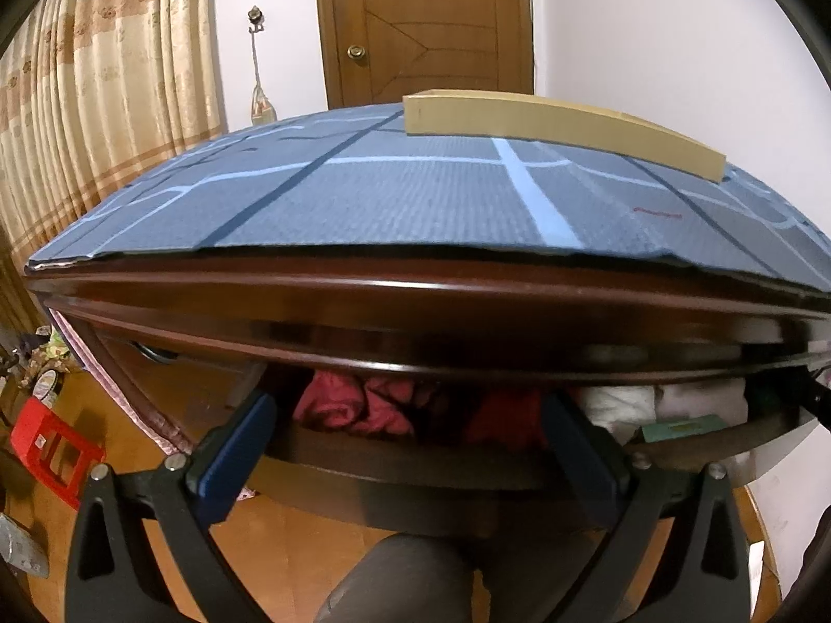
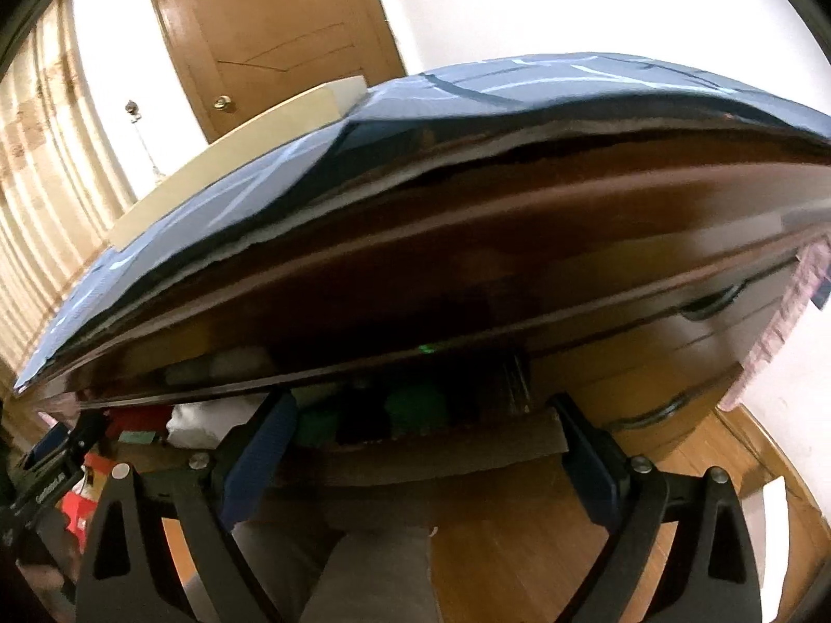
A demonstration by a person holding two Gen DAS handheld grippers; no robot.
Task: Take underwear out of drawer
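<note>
The dresser point(image 1: 415, 306) carries a blue mat point(image 1: 394, 197) with a beige box point(image 1: 561, 124) at 1 o'clock. The drawer point(image 1: 394, 462) stands open; pink underwear point(image 1: 353, 405) lies inside at 6 o'clock. Left gripper point(image 1: 410, 415) and right gripper point(image 2: 420, 420): jaws apart, empty. Door point(image 1: 426, 21) at 12 o'clock, curtain point(image 1: 104, 93) at 10 o'clock.

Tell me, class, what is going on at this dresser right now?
A person holds a gripper in each hand in front of an open drawer full of clothes. The left gripper is open, pointing at a pink garment and a red one, holding nothing. The right gripper is also open and empty, facing green items further along. Nothing has been taken out yet.
</note>
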